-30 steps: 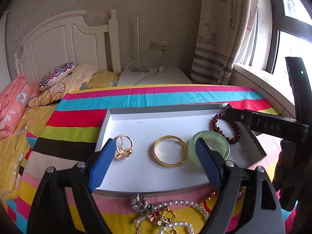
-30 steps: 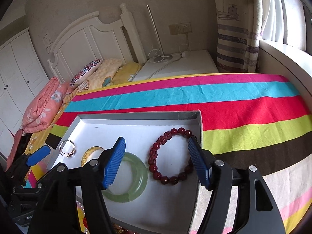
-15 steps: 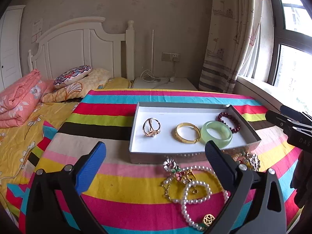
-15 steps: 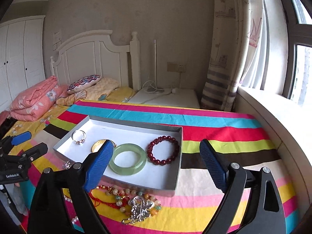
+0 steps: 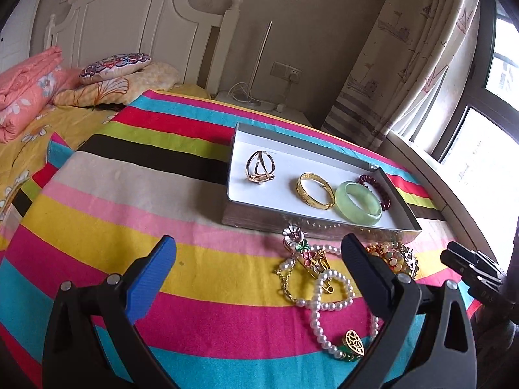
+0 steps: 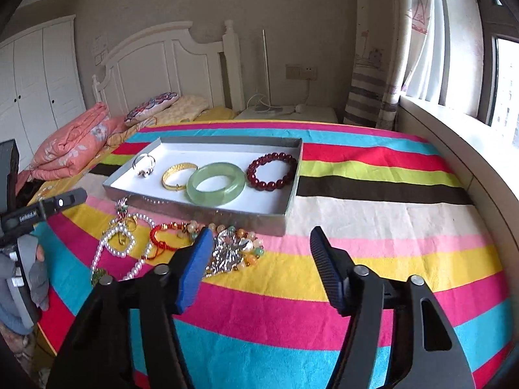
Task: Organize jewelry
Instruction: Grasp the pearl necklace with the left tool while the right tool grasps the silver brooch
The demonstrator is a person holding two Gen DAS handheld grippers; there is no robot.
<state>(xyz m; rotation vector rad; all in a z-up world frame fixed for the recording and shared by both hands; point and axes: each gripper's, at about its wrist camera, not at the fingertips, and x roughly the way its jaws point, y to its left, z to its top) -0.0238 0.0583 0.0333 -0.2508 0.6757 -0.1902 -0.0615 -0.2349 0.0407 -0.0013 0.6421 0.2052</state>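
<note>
A shallow grey box (image 5: 311,225) (image 6: 207,210) with a white floor lies on the striped bedspread. In it sit a gold wire ring (image 5: 260,168) (image 6: 144,164), a gold bangle (image 5: 315,190) (image 6: 177,175), a green jade bangle (image 5: 358,202) (image 6: 215,188) and a dark red bead bracelet (image 5: 376,188) (image 6: 271,171). Loose jewelry lies in front of the box: a pearl necklace (image 5: 327,298) (image 6: 118,243), a red cord bracelet (image 6: 165,235), a silver brooch (image 6: 228,254). My left gripper (image 5: 259,259) hovers wide open and empty, near the pearls. My right gripper (image 6: 259,249) holds nothing and its jaws are closing.
Folded pink quilt (image 6: 69,142) and pillows (image 5: 115,66) lie at the headboard. A nightstand with cables (image 6: 285,111) stands behind the bed. A window sill (image 6: 454,136) runs along the right. A gloved hand (image 6: 22,278) holds the other gripper at the left edge.
Both grippers pulled back from over the box to the near bedspread, bringing the loose jewelry pile into view. The left jaws spread wider; the right jaws widened, then narrowed.
</note>
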